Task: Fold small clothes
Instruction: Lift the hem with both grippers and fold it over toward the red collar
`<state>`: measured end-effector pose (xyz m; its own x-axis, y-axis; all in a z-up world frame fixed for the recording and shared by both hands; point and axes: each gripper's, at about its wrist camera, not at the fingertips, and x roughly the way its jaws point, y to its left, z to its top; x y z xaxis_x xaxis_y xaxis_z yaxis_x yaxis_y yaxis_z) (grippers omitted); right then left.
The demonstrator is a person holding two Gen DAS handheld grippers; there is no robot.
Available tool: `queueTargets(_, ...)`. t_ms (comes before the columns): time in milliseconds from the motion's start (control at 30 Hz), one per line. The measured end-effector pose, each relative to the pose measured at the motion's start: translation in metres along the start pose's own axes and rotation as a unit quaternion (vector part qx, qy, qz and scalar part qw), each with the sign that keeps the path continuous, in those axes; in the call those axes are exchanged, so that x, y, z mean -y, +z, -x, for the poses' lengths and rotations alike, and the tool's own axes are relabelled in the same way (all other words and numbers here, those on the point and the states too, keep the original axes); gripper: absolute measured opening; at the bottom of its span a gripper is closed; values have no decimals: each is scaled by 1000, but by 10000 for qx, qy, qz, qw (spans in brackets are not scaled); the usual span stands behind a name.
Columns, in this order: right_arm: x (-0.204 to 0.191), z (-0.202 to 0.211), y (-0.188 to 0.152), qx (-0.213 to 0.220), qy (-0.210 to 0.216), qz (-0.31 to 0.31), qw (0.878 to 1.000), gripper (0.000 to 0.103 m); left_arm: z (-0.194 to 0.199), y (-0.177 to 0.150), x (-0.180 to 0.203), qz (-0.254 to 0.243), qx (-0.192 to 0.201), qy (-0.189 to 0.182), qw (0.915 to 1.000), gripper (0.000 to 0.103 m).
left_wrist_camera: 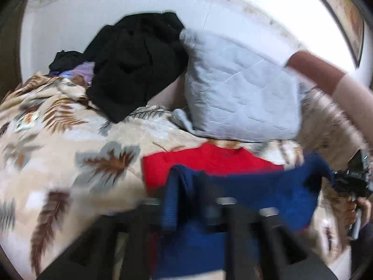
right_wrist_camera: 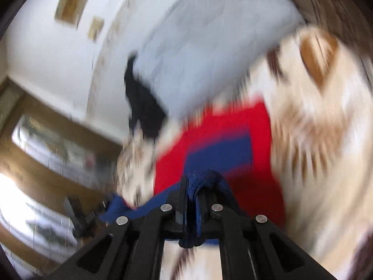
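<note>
A navy blue knit garment (left_wrist_camera: pixel 263 186) hangs stretched between my two grippers above a red garment (left_wrist_camera: pixel 209 158) that lies flat on the bed. In the left wrist view my left gripper (left_wrist_camera: pixel 190 186) is blurred at the bottom; its fingers stand apart, with a corner of the navy cloth draped loosely over and between them. At the right edge a hand holds my right gripper (left_wrist_camera: pixel 349 182). In the right wrist view the right gripper (right_wrist_camera: pixel 194 186) is shut on a bunched edge of the navy garment (right_wrist_camera: pixel 219 149), with the red garment (right_wrist_camera: pixel 247 121) below.
A leaf-print blanket (left_wrist_camera: pixel 70 140) covers the bed. A pale quilted pillow (left_wrist_camera: pixel 240 88) leans at the back, next to a pile of black clothes (left_wrist_camera: pixel 135 63). A person's arm (left_wrist_camera: pixel 326 81) reaches in from the right. A white wall (right_wrist_camera: pixel 46 53) and wooden window frame (right_wrist_camera: pixel 58 121) lie beyond.
</note>
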<state>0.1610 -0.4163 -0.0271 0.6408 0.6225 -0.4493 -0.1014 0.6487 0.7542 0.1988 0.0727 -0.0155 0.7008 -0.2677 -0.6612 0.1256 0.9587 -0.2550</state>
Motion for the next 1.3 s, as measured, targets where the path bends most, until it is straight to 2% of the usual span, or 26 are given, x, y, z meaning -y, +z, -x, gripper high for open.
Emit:
queueTargets(33,8,-20,13,-70,-162,52,9998,10,-26,3,-6,32,-146,306,9994,71)
queueTargets(67,18,-39,20,-153,-443,20,9989,24,-42,4,-14,54,-274,531,9982,71)
queueTargets(100,29,-51,21,-117,-818,-7,9966,48,-58,2,-24,171,-507,818,9952,71)
queueTargets(133,38,-57,19,-60,-1074,-33,9942,61,-65,-2,-33,302,-669,902,9932,71)
queueTargets(167,45,-56,13,40,-1201,-81,9927,69,-61,-9,-40,386,-668,843,9935,71)
queueTargets(267,53,-31,-15,220,-1193,-51,9926,71,-29,-29,-55,446,-384,843,9947,71)
queueTargets(300,53,-21,-29,230,-1251,-42,9919,71,-18,-40,-58,440,-403,787,9951,71)
queueTargets(367,53,-7,-60,82,-1023,-151,9946,72,2,-63,-58,536,-503,663,9951,71)
queueTargets(467,48,9,-112,-142,-812,-500,9953,72,29,-103,-48,813,-650,275,9942,71)
queueTargets(500,46,9,-128,-218,-597,-663,9958,72,33,-115,-42,913,-705,152,9932,71)
queueTargets(567,43,5,-152,-200,-462,-980,9939,72,37,-130,-32,1256,-821,-103,9886,71)
queueTargets(633,43,-10,-157,-133,-355,-1188,9922,72,26,-135,-23,1620,-946,-395,9814,71)
queueTargets(733,45,-29,-152,89,-574,-1500,9870,72,6,-130,-13,1871,-930,-195,9777,71)
queueTargets(800,49,-44,-146,146,-686,-1897,9793,72,-14,-126,-10,2016,-1099,-122,9732,71)
queueTargets(867,48,-54,-140,257,-773,-1952,9774,72,-28,-123,-11,2217,-1230,-55,9673,71)
queueTargets(1000,47,-62,-132,493,-971,-2042,9729,72,-36,-112,-15,2485,-1124,39,9621,71)
queueTargets(1033,47,-65,-129,549,-1019,-2062,9716,72,-37,-111,-18,2570,-1115,56,9599,63)
queueTargets(1067,48,-71,-125,593,-1046,-2077,9708,72,-39,-110,-21,2652,-1136,142,9574,30)
queueTargets(1100,48,-75,-121,655,-1098,-2049,9704,70,-43,-108,-25,2682,-1238,333,9548,17)
queueTargets(1133,48,-77,-117,716,-1170,-1993,9703,67,-46,-107,-29,2756,-1303,225,9521,14)
queueTargets(1167,50,-77,-114,756,-1221,-1911,9710,35,-47,-104,-32,2805,-1330,99,9506,12)
queueTargets(1200,52,-83,-110,636,-1354,-1805,9721,10,-44,-100,-31,2736,-1310,69,9529,12)
queueTargets(1267,51,-85,-103,483,-1446,-1681,9739,10,-24,-89,-26,2537,-1080,-25,9612,10)
queueTargets(1300,44,-80,-100,467,-1444,-1584,9756,10,-3,-80,-20,2428,-826,-94,9665,10)
